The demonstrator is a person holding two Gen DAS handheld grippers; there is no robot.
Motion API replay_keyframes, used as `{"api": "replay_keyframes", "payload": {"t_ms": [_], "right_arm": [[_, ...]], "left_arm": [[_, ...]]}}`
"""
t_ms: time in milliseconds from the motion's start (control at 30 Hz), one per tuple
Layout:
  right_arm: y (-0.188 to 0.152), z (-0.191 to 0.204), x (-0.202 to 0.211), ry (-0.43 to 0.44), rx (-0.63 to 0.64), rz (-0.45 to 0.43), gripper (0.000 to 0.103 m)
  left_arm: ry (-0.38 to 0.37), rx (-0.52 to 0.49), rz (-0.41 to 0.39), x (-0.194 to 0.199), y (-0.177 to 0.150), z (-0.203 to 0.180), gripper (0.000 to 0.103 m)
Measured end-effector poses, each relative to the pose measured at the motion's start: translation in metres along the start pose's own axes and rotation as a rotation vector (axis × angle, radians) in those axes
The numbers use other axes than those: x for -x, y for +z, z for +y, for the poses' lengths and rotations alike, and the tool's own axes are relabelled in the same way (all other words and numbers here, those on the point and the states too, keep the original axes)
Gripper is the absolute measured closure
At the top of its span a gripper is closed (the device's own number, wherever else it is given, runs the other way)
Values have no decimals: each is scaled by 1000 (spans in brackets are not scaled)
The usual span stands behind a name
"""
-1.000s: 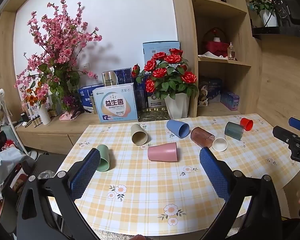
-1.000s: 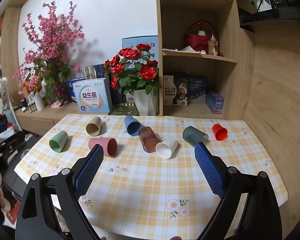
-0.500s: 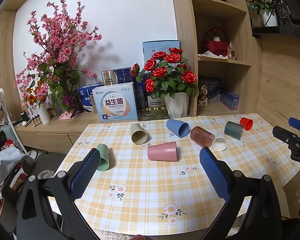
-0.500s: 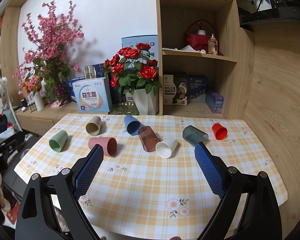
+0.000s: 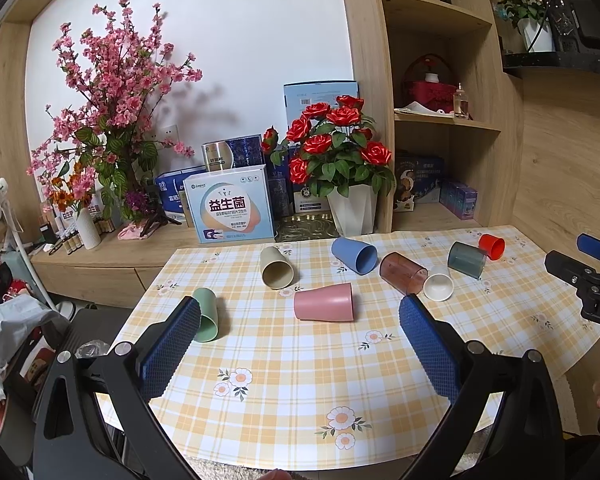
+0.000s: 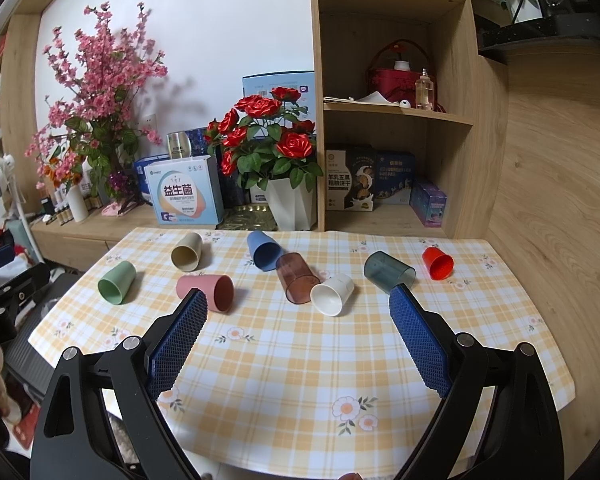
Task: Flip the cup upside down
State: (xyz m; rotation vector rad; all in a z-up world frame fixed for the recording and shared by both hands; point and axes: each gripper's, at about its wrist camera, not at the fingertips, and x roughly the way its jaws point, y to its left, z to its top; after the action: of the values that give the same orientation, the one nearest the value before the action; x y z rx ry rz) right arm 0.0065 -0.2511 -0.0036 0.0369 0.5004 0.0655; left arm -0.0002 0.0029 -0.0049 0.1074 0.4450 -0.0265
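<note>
On the bench (image 6: 300, 360), under its yellow checked cloth with daisies, eight cups lie on their sides, none standing. Taking the pot of red roses (image 6: 292, 204) behind the bench as the mark: the blue cup (image 6: 263, 255) lies just in front of it, touching the translucent brown cup (image 6: 298, 278), whose mouth sits against the white cup (image 6: 332, 294). To the right of the roses lie the smoky grey cup (image 6: 389, 272) and, farther right, the small red cup (image 6: 438, 263), apart in the right wrist view. To the left of the roses are the beige cup (image 6: 187, 251), the pink cup (image 6: 206, 292) nearer the front, and the green cup (image 6: 117, 282) farthest left.

That makes one cup of each colour, eight in all.

Two grippers hover over the near edge. The left gripper (image 5: 300, 324) has its jaws spread wide with nothing between them; its left pad overlaps the green cup in its own view, and I cannot tell whether they touch. The right gripper (image 6: 298, 314) is likewise spread wide and holds nothing.

Beside the roses stand one white box with Chinese lettering (image 6: 184, 196) and one spray of pink blossom (image 6: 96, 92).
</note>
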Motion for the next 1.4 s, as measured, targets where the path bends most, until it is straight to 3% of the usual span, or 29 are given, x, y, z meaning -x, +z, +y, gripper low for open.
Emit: {"api": "replay_keyframes", "payload": {"t_ms": [1400], "right_arm": [[-2,0,-2,1,-3,3,14]], "left_arm": [[-5,-2,10,-2,-2,-10,6]]}}
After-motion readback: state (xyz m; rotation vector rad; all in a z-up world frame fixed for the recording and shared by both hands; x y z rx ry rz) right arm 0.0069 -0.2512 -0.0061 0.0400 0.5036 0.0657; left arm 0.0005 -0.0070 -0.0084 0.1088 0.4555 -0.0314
